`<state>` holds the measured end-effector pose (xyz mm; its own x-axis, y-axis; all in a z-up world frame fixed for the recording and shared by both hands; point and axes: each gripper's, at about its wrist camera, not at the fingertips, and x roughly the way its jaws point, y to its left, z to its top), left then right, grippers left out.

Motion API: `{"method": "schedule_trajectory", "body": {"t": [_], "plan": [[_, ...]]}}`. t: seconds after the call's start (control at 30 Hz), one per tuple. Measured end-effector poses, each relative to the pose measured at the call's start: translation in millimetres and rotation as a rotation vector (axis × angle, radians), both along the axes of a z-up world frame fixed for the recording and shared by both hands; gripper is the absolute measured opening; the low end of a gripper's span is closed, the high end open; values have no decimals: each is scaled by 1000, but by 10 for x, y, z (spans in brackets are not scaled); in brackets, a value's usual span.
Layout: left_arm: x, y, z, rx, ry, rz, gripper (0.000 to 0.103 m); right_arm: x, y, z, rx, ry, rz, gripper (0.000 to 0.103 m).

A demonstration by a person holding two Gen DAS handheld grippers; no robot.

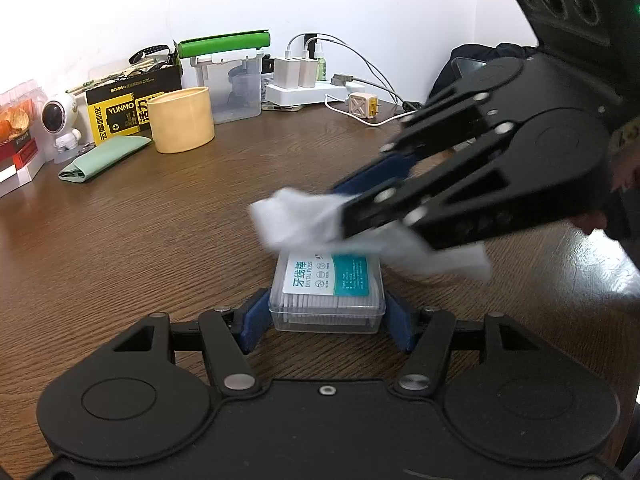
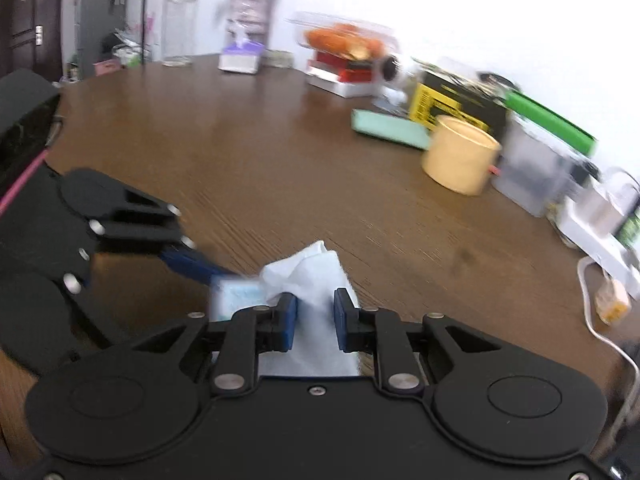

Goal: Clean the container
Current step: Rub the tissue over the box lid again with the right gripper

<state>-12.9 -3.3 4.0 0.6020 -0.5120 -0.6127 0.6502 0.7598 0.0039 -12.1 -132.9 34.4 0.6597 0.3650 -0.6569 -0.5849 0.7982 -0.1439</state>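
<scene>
Fingers of your left gripper [image 1: 326,314] clamp the clear plastic dental-floss box [image 1: 327,294]; your right gripper [image 2: 316,322] pinches a crumpled white tissue [image 2: 316,280] over it.

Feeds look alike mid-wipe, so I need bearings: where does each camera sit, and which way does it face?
Left wrist: behind the left tool, facing the wall, clamping the dental floss box; right tool enters from the right.
Right wrist: behind the right tool, facing across the table, gripping a white tissue; left tool enters from the left.
Shared: box, tissue, yellow cup.
</scene>
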Motion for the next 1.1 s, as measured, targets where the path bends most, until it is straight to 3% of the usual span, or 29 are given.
{"method": "schedule_trajectory", "body": {"t": [0.07,0.17,0.27,0.47,0.6,0.7,0.9,0.97,1.1], "plan": [[3,2,0,-1,1,0,60,-59,-112,16,8,27,-1,20],[8,5,-1,-3,2,0,60,-164,-29,17,46,70,94,20],[26,10,-2,-3,3,0,60,-110,195,-13,55,41,148,19],[21,8,-3,-2,2,0,60,88,-99,-5,19,7,-2,20],[18,1,-2,0,0,-2,60,-94,-127,-3,76,59,72,20],[17,-6,-2,1,0,-2,61,-82,83,-37,90,41,127,20],[14,-7,-1,1,0,-2,61,73,-74,5,30,17,31,20],[13,-11,-2,1,0,-3,60,-1,-182,23,48,55,46,20],[14,-11,-1,0,0,-2,61,-94,5,0,83,68,137,20]]}}
